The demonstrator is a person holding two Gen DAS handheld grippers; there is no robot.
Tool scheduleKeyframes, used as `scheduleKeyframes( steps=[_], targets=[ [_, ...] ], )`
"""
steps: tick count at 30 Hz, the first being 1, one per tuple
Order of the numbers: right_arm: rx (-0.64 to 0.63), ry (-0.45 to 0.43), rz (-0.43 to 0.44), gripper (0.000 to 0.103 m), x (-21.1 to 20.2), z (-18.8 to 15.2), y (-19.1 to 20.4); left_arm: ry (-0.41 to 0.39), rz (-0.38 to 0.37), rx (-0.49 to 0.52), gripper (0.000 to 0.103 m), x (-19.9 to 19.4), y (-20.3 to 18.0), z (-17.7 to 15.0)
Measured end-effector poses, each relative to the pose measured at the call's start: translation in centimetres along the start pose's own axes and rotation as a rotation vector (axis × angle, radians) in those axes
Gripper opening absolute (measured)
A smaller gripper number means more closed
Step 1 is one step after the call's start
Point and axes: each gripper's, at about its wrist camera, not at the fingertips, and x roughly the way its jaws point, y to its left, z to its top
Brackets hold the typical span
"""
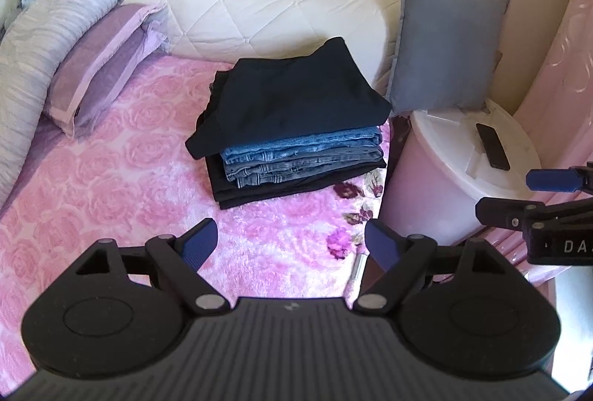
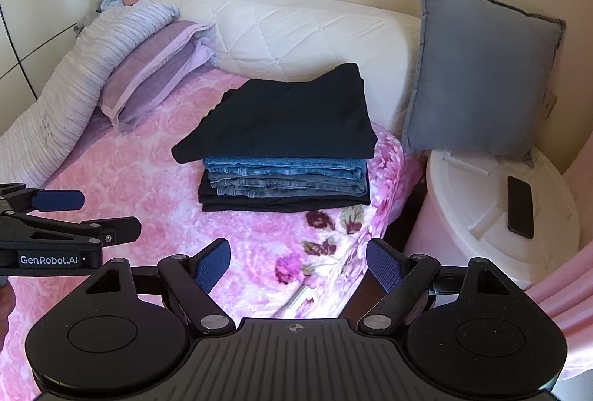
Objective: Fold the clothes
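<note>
Clothes stack, folded, sitting on the pink rose-patterned bed cover near the bed's right edge, close to the white quilted headboard: a dark top garment draped over folded blue jeans, with more dark fabric at the bottom. Left tool above the cover, short of the stack, blue pads spread wide apart, nothing between them, touching nothing. Right tool likewise wide apart and empty, hovering over the floral edge of the cover, clear of the clothes. Each tool visible from the other's camera at the frame edge, side-on, fingers parted there too. A small silvery pen-like object lying on the cover just below the right tool's gap, not gripped. Lilac pillow and a ribbed grey blanket at the left of the bed. Grey cushion standing upright against the wall, beside a white round lid carrying a dark phone.
</note>
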Motion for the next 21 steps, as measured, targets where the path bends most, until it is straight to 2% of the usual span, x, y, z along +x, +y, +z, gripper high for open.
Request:
scheduleKeyframes(
  steps=[21],
  targets=[
    [-0.04,-0.008,0.0,0.084,-0.2,0.0,1.1,-0.013,0.019,0.031,0.085,-0.3,0.1,-0.7]
  ],
)
